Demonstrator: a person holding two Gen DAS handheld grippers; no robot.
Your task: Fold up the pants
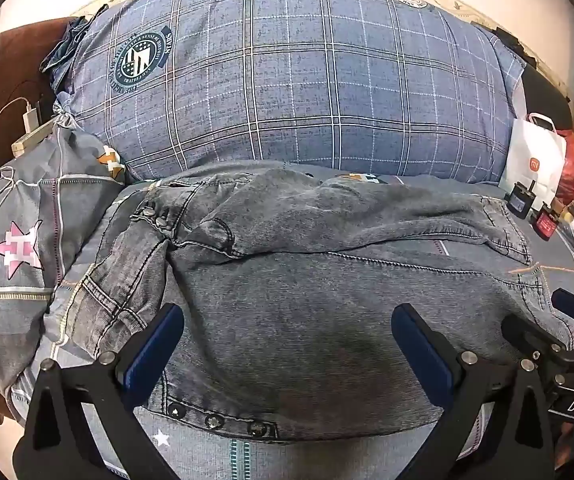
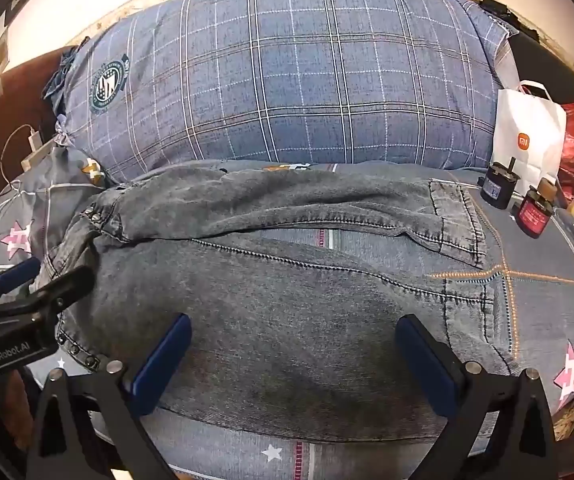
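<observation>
Both tools are hanging over a bed with their blue-padded jaws spread wide apart and nothing between them. The left tool (image 1: 287, 344) is tilting downward over the waistband end of the pants (image 1: 307, 288), and the right tool (image 2: 293, 354) is tilting the same way over the leg fabric further toward the hems. Neither is touching the denim as far as the views are showing. Each tool is appearing at the edge of the other's view, so the two are sitting close beside one another.

Grey washed-denim pants are lying crosswise on the bed sheet (image 2: 547, 280), which is showing star prints and stitched lines. The waistband with its metal buttons is lying toward the left, and the two leg hems are lying toward the right. One leg is lying nearer the tools, the other is lying behind it, rumpled, with a strip of sheet showing between them near the hems.

Behind the pants, a big blue plaid pillow (image 1: 287, 92) is leaning against the wall. To the right, a white paper bag (image 2: 527, 136) is standing, with two small dark jars (image 2: 499, 190) just in front of it on the sheet. At the left, a white charger with its cable (image 1: 31, 116) is resting by the bed's edge.
</observation>
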